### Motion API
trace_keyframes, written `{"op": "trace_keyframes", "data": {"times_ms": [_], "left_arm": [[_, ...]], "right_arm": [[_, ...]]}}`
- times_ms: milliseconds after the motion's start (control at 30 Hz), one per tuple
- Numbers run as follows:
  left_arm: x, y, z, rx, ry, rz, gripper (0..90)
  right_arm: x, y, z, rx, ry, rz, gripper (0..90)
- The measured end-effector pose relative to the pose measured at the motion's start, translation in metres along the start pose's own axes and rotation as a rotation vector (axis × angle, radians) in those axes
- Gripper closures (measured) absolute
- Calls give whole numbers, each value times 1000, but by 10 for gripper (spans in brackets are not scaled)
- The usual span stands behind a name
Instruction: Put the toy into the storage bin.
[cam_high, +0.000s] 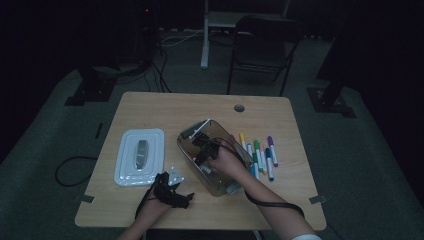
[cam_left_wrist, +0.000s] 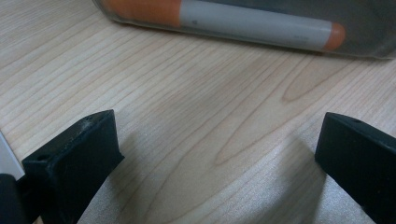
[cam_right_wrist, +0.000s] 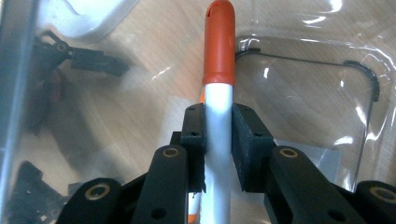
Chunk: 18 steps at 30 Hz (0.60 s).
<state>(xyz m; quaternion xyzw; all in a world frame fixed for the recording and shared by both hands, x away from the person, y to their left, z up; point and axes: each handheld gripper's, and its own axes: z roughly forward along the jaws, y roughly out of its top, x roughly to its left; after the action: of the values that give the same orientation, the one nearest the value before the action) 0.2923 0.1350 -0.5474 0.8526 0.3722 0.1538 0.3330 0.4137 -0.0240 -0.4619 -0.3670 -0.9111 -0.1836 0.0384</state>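
My right gripper (cam_right_wrist: 218, 122) is shut on a marker (cam_right_wrist: 218, 46) with a white barrel and an orange-red cap. The marker points straight out past the jaws. In the high view the right gripper (cam_high: 207, 149) reaches down inside a clear plastic bin (cam_high: 186, 150) at the table's middle. My left gripper (cam_left_wrist: 218, 133) stands open, low over bare wood with nothing between its jaws, near the table's front edge (cam_high: 172, 192). Ahead of it, another orange-and-white marker (cam_left_wrist: 224, 22) lies inside the bin, seen through the bin's wall.
A white lid (cam_high: 125, 170) with a grey handle lies left of the bin. Several coloured markers (cam_high: 261, 156) lie in a row on the table to the bin's right. A folding chair (cam_high: 260, 47) and stand bases are on the floor beyond the table.
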Motion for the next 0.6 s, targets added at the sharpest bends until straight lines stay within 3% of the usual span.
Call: {"op": "trace_keyframes", "data": {"times_ms": [367, 467, 600], "left_arm": [[0, 0, 0, 0, 0, 0, 4], [0, 0, 0, 0, -1, 0, 4], [0, 0, 0, 0, -1, 1, 4]], "right_arm": [[-1, 1, 1, 16, 18, 2, 713], [-1, 1, -3, -20, 6, -4, 586], [-4, -3, -20, -94, -7, -18, 515]]}}
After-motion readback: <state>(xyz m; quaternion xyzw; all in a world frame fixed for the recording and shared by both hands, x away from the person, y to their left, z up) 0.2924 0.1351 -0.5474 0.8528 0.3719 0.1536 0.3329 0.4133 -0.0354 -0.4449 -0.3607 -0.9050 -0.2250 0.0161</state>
